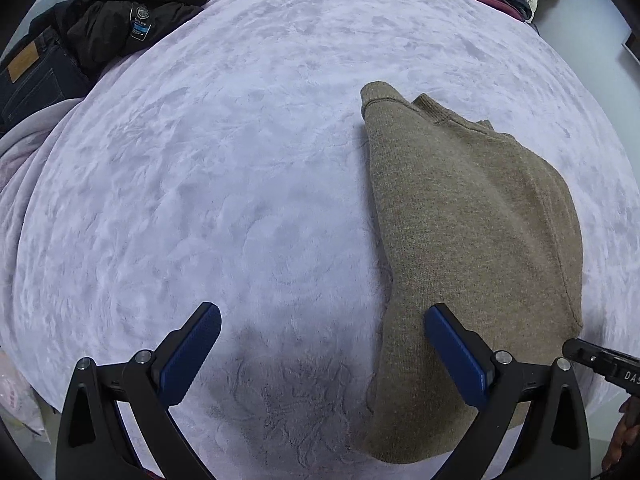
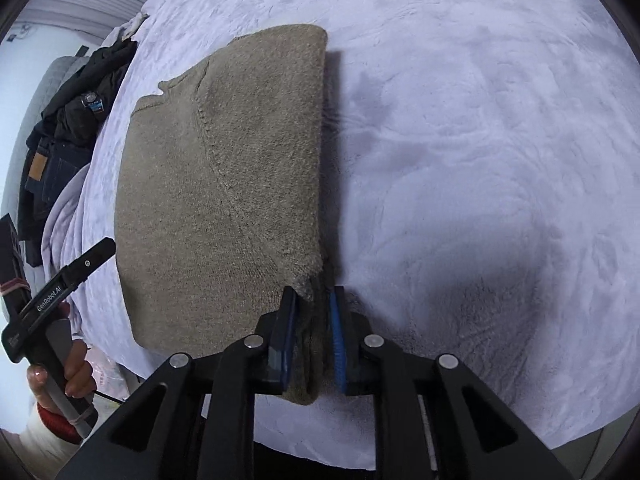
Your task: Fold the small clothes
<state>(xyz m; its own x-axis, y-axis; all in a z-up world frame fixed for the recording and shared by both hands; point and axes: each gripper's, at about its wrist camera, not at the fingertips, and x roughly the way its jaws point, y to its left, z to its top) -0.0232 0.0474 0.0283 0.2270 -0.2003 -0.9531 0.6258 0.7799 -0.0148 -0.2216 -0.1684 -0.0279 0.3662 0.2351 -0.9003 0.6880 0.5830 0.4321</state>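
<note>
One sweater [image 2: 224, 184] lies half-folded on the bed [image 2: 480, 120]; the right hand-held gripper [image 2: 314, 312] pinches its near edge, while the left hand-held gripper [image 1: 320, 344] gapes empty.

"GenRobot.AI" on left gripper [image 2: 86, 264] handle; "DAS" on right gripper [image 1: 616, 372] body.

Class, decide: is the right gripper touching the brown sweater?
Touching. The right wrist view shows the right gripper with its blue pads pressed on the brown sweater's near folded edge.
</note>
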